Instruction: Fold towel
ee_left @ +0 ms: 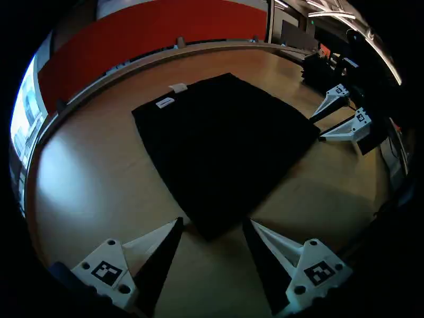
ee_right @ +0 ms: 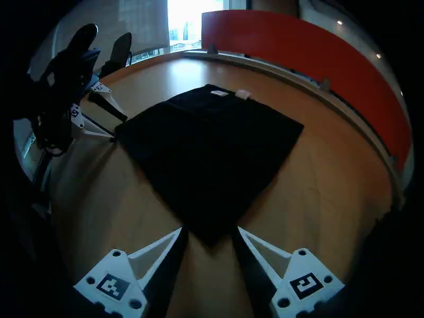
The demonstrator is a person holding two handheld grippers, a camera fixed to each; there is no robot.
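A black towel lies flat on the wooden table, with two white tags at its far edge. In the left gripper view my left gripper is open, and a near corner of the towel lies between its fingertips. My right gripper shows farther off at the towel's right corner, its fingers apart. In the right gripper view my right gripper is open with a corner of the towel between its fingers. My left gripper stands at the towel's left corner, held by a person in dark clothing.
A red partition runs behind the table's curved far edge. Dark chairs stand near a bright window. Bare wood surrounds the towel on all sides.
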